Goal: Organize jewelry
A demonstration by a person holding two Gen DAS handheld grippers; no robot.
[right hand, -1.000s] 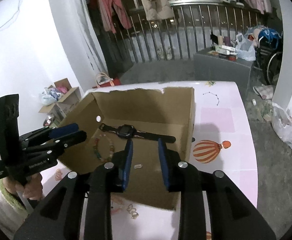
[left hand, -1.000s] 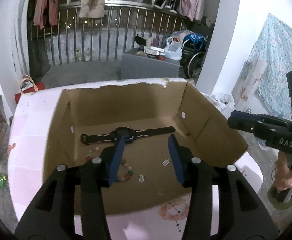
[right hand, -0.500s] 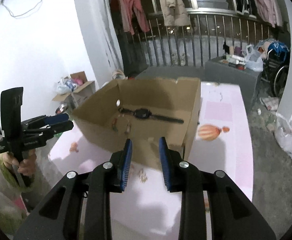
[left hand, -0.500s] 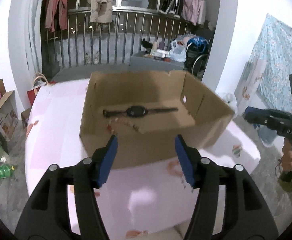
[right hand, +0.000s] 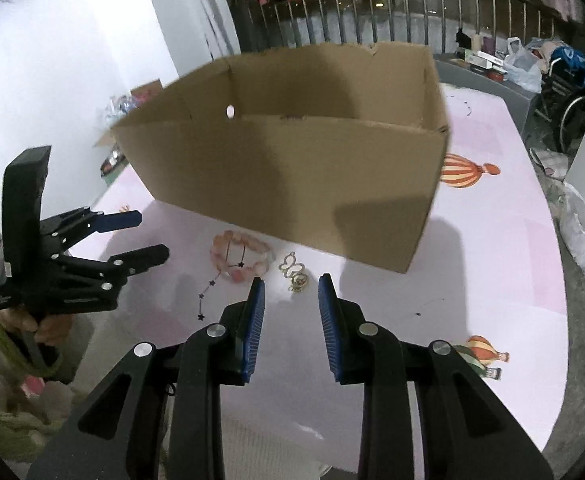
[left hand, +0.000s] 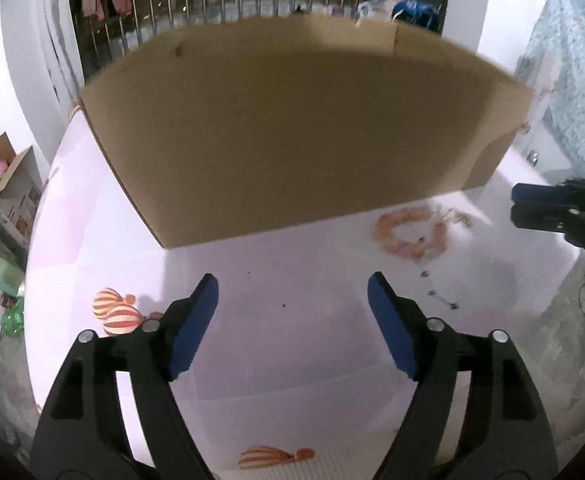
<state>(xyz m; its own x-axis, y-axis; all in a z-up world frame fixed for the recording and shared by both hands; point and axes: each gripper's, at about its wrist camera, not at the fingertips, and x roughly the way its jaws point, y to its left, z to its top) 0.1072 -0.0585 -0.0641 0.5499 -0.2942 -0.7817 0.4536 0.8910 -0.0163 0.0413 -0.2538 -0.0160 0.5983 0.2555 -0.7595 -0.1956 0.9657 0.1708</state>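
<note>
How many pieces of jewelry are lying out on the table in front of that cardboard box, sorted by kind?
Pink beaded bracelet: 1
Small gold pieces: a little cluster, at least 2, too small to count exactly
Total: at least 3 pieces on the table, all outside the cardboard box. What is inside the box cannot be seen from here.

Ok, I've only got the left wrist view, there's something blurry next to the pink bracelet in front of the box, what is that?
Observer: Small gold pieces, looped wire shapes, lying on the table beside the pink bracelet.
Operator: Where's the right gripper?
Observer: The right gripper is open and empty, with the gold pieces just ahead of its fingertips.
Operator: Can you see into the box?
Observer: Only the upper inner walls of the box; its floor is hidden.
</note>
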